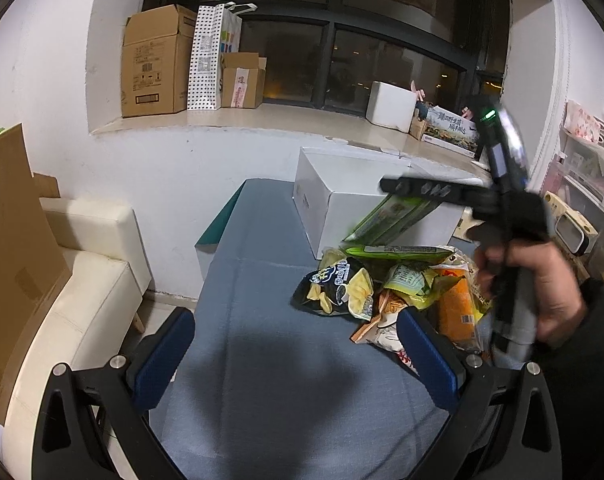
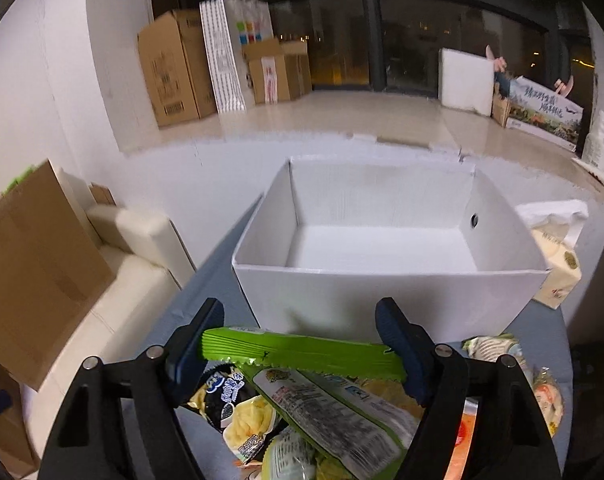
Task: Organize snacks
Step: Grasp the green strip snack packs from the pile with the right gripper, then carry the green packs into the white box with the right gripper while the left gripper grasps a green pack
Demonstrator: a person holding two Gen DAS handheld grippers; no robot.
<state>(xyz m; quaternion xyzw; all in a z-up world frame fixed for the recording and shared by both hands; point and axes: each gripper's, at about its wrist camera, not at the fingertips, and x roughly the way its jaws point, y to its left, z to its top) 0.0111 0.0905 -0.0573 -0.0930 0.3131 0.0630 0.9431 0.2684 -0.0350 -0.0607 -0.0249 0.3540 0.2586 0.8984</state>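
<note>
A pile of snack bags (image 1: 401,288) lies on the blue-grey table (image 1: 262,320), in front of an open white box (image 1: 341,200). My right gripper (image 2: 300,342) is shut on a green snack bag (image 2: 302,350), holding it by its top seal above the pile, just short of the white box (image 2: 381,292), whose inside looks empty. That bag also shows in the left wrist view (image 1: 393,216) under the right gripper (image 1: 421,190). My left gripper (image 1: 296,340) is open and empty over bare table, left of the pile. A black-and-yellow chip bag (image 1: 337,288) lies nearest it.
A cream sofa (image 1: 94,280) with leaning cardboard (image 1: 14,260) stands left of the table. Cardboard boxes (image 1: 154,60) and a dotted paper bag (image 1: 210,56) sit on the window ledge. A tissue pack (image 2: 557,264) lies right of the white box.
</note>
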